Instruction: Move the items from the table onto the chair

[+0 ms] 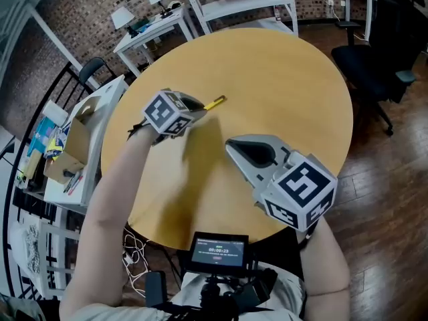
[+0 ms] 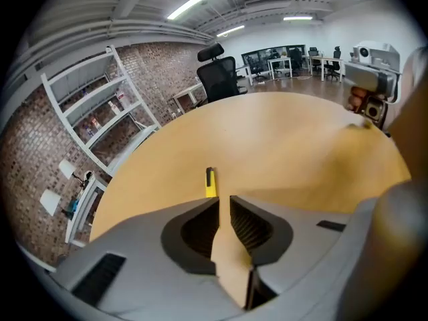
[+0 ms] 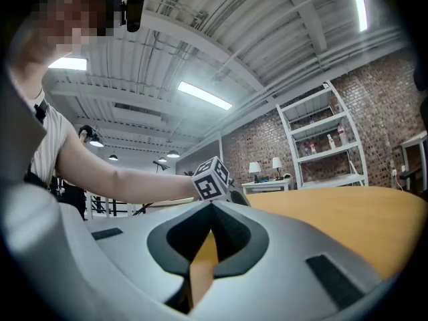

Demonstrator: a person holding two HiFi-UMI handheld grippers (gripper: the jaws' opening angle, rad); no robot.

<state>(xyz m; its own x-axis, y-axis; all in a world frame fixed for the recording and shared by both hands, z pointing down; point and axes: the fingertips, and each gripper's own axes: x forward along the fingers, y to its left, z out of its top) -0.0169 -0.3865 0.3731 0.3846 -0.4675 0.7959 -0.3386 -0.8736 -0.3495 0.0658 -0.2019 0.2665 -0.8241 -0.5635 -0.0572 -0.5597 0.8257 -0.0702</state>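
A slim yellow item with a black tip (image 1: 215, 103) lies on the round wooden table (image 1: 287, 92), left of its middle. My left gripper (image 1: 202, 109) points down at it, with its tips just short of the near end. In the left gripper view the yellow item (image 2: 210, 181) lies just beyond the left gripper (image 2: 224, 198), whose jaws stand a narrow gap apart with only table between them. My right gripper (image 1: 229, 144) hovers over the near part of the table, its tips together and empty. The right gripper (image 3: 212, 207) looks level toward the left gripper's marker cube (image 3: 212, 179).
A black office chair (image 1: 374, 59) stands right of the table and shows again beyond the table's far edge (image 2: 221, 75). A white side table with cardboard boxes (image 1: 80, 146) stands at the left. White shelving (image 1: 241, 5) and a white desk with lamps (image 1: 144, 29) stand behind.
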